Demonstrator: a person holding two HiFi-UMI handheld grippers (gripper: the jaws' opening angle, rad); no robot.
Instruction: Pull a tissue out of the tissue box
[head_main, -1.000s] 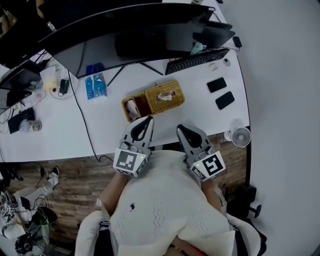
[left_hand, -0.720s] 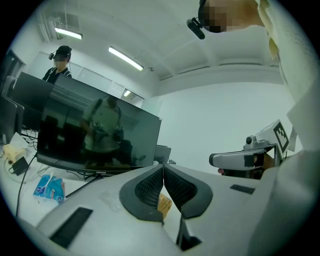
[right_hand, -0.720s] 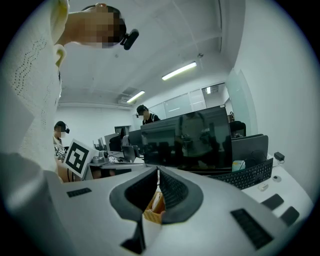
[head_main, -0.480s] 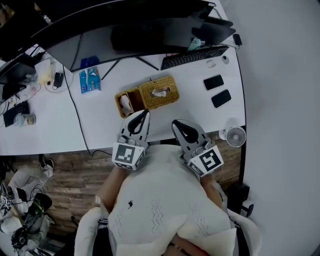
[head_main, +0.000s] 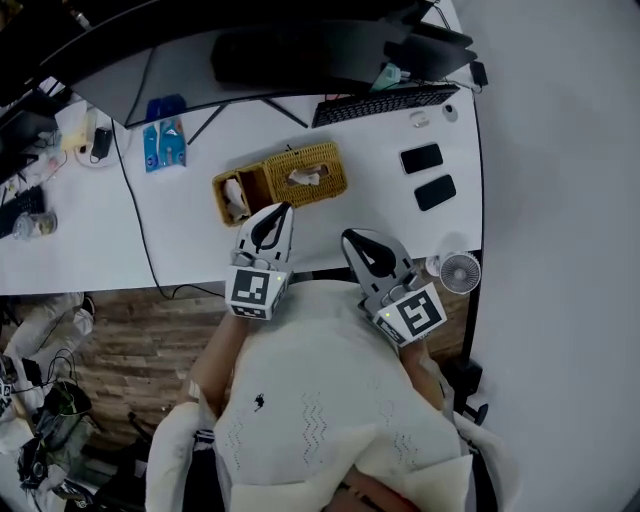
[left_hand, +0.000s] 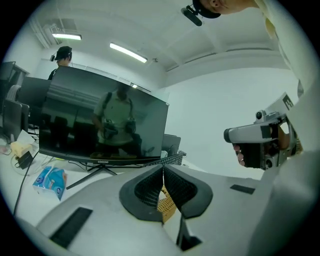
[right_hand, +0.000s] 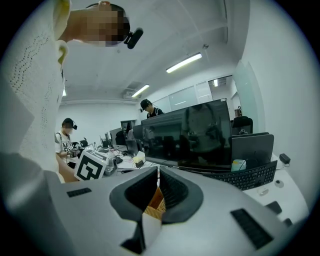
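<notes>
Left tool (head_main: 284, 209) nearer tissue box (head_main: 326, 186), shut, monitor (left_hand: 100, 120) marked COOCOO

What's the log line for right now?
left gripper: shut, empty | right gripper: shut, empty | tissue box: ahead of grippers | tissue: poking out top

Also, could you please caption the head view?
Both shut, the left gripper and right gripper hover near the wicker tissue box on the white desk.
</notes>
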